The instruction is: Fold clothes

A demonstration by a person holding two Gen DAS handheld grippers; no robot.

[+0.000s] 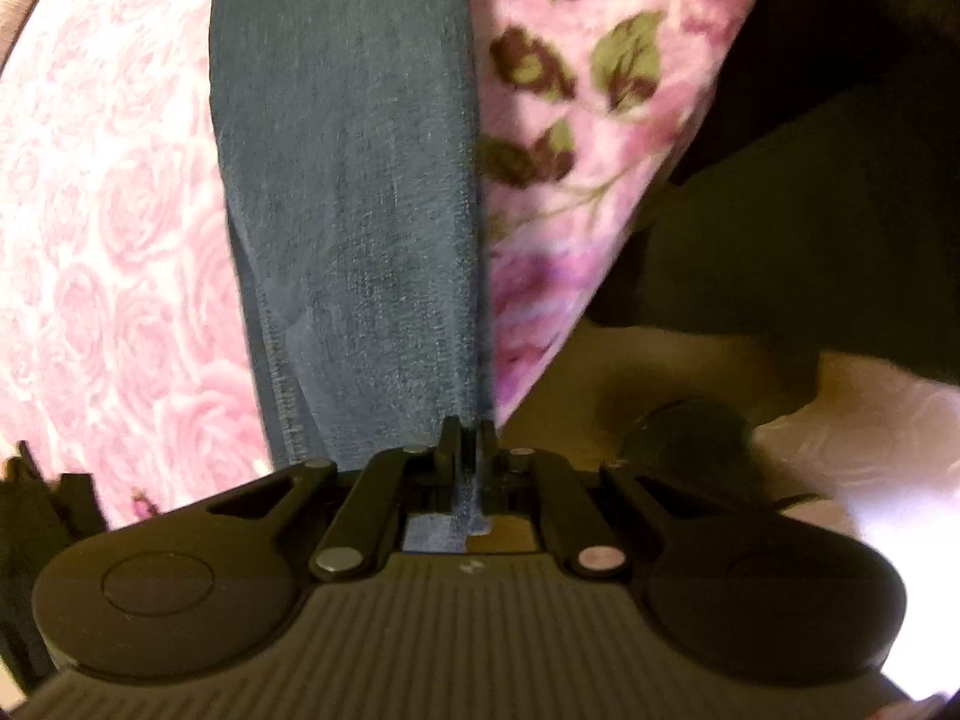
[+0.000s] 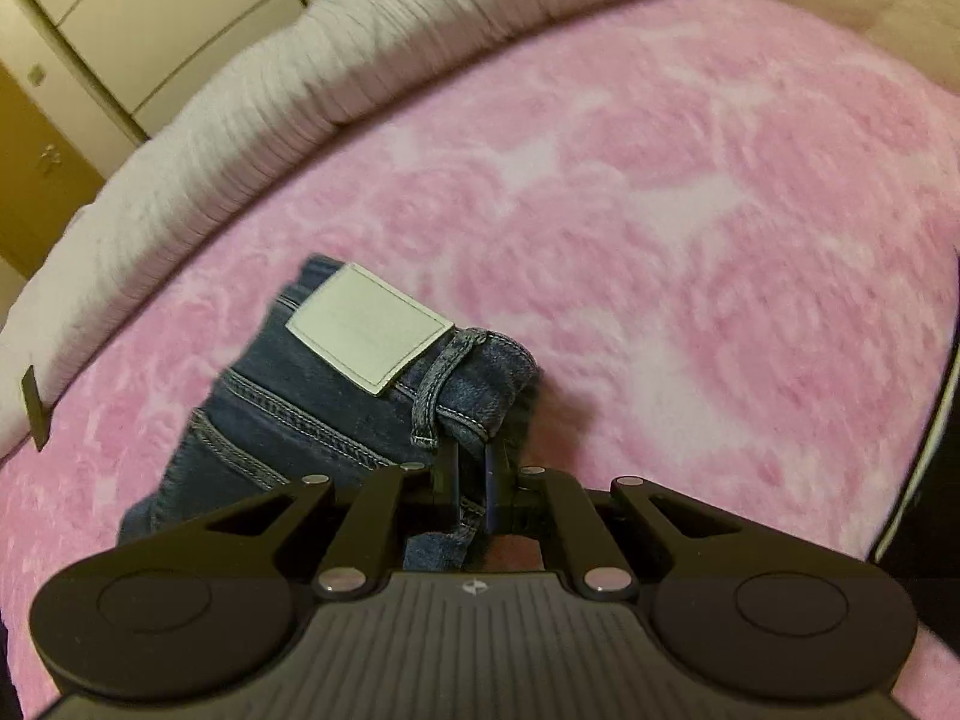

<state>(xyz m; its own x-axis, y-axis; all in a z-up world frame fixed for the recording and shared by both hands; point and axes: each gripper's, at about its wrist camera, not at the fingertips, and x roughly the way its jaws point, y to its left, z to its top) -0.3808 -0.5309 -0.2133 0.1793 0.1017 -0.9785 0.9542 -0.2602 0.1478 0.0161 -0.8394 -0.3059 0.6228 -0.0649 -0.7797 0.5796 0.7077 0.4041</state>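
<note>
Denim fills the middle of the left wrist view: a long strip of the jeans [image 1: 342,180] runs from the top of the frame down into the left gripper [image 1: 469,429], whose two black fingers are pressed together on the fabric's edge, a sliver of blue showing behind them. Left of the strip lies the pink rose-patterned blanket [image 1: 108,210]; right of it a second cover with purple flowers and green leaves [image 1: 576,138] slopes away, and beyond that everything is dark and hard to read. The gripper points steeply down along the cloth.

Only the right wrist view shows the waist end of the jeans [image 2: 288,420] — a pale rectangular patch [image 2: 369,327] on the waistband, a belt loop [image 2: 441,384] just right of it, and rows of light stitching below. This end rests on the same pink blanket [image 2: 660,210], near the middle-left of the frame. The right gripper [image 2: 472,456] has its fingers drawn in close on the waistband just under the belt loop, denim bunched between them. It tilts down at a shallower slant — so the far edge of the bed shows, with a grey ribbed cover [image 2: 288,78] along it and cream cupboard doors [image 2: 150,18] at upper left.
</note>
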